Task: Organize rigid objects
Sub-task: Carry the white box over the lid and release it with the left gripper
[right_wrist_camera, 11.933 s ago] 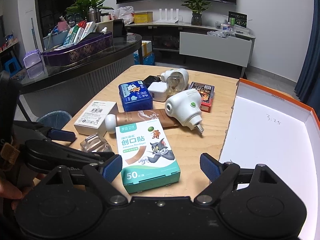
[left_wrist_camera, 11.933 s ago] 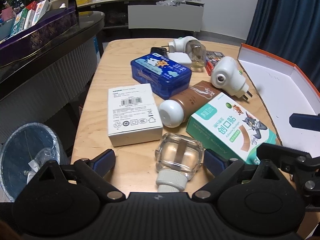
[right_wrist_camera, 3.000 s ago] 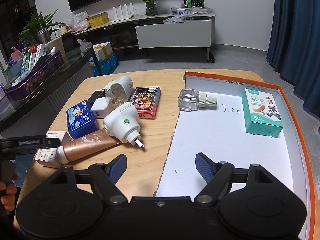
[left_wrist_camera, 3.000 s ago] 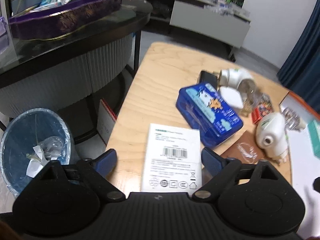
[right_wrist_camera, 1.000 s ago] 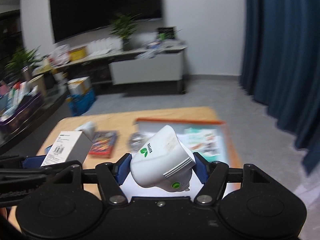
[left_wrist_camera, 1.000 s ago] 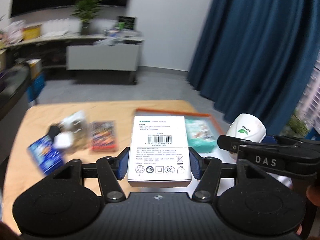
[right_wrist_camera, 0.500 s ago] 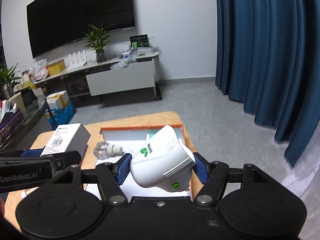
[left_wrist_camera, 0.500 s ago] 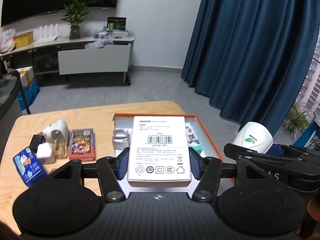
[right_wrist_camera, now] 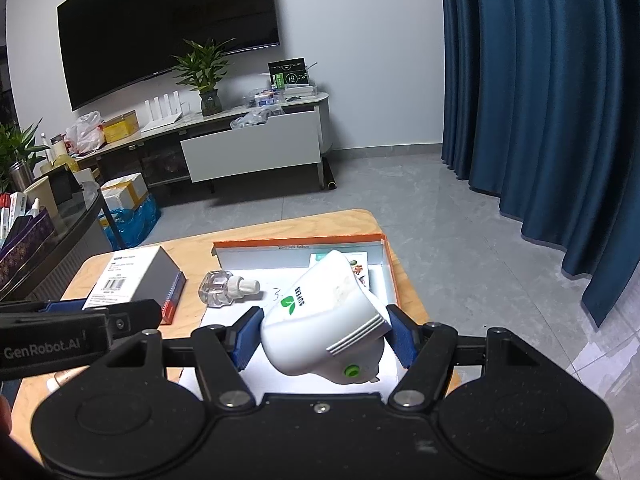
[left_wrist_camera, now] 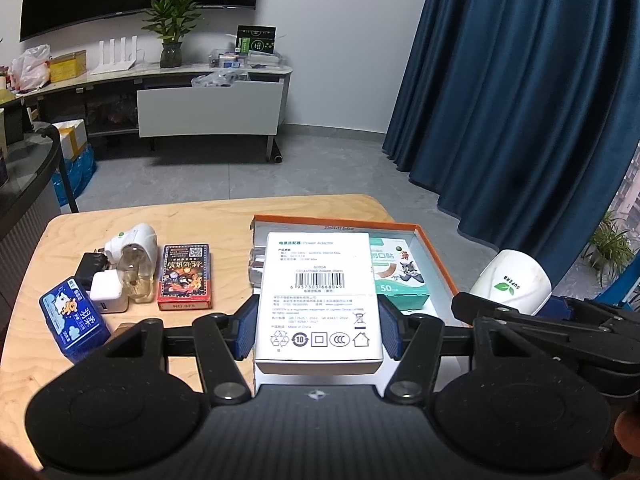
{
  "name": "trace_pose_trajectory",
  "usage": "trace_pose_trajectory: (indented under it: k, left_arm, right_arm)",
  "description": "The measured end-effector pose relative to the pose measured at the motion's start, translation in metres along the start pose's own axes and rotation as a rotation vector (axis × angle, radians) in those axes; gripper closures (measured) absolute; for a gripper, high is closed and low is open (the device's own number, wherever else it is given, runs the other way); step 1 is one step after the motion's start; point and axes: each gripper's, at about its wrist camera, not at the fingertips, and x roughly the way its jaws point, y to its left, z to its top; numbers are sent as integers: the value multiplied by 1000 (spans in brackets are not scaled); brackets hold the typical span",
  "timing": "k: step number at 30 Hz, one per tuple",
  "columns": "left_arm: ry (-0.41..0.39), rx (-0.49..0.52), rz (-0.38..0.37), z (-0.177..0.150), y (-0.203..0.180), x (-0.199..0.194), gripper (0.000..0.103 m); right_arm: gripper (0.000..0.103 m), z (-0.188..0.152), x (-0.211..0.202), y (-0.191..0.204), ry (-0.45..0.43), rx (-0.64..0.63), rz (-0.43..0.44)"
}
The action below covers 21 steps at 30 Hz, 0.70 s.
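The stiff, light power adapter box (left_wrist_camera: pixel 319 296) is pinched by the left gripper (left_wrist_camera: pixel 318 330) across its flat sides; the smooth rounded plug-in vaporizer (right_wrist_camera: pixel 324 322), likelier to slip, is pinched by the right gripper (right_wrist_camera: pixel 322 336)

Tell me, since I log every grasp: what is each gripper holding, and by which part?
The left gripper clamps the white adapter box by its two long sides, near its rear end. The right gripper clamps the white plug-in device across its body's sides.
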Motion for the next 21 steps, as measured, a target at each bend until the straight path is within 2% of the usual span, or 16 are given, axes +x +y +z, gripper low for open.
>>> trace_pose_trajectory:
  k: [21]
  left_arm:
    - [70, -6, -15, -21, -4, 6, 43]
  right_arm:
    - [24, -18, 1, -9, 61, 20, -13]
